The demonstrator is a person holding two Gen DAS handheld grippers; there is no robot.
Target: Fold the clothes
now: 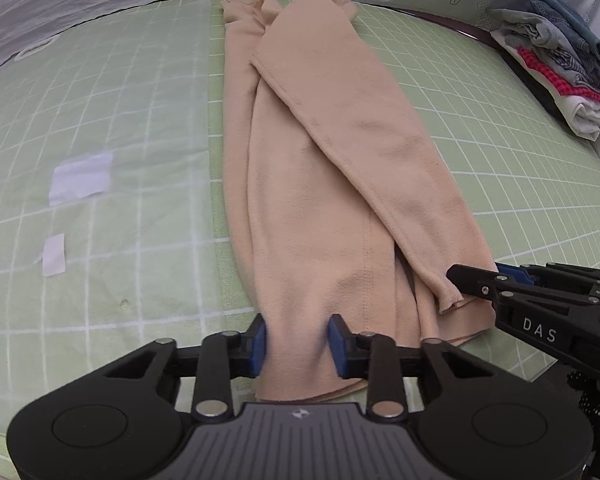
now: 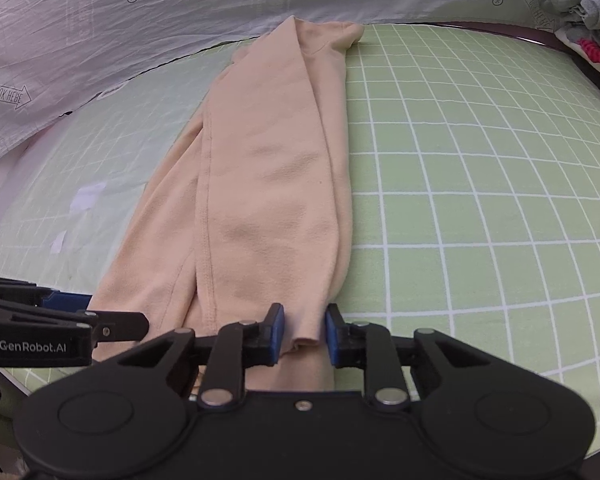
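Beige garment (image 1: 320, 168) near hem between both grippers' jaws; mat (image 2: 480, 184).

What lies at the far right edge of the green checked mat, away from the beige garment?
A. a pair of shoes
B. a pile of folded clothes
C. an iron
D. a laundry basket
B: a pile of folded clothes, denim, red and white, sits there beside the mat.

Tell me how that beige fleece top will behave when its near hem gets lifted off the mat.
The beige top will probably drape and sag: it lies limp, in soft folds. The folded-over sleeve may slide off, since it only rests loose on top. It looks light, and its fuzzy surface should not slip easily between the blue pads of the right hand-held gripper.
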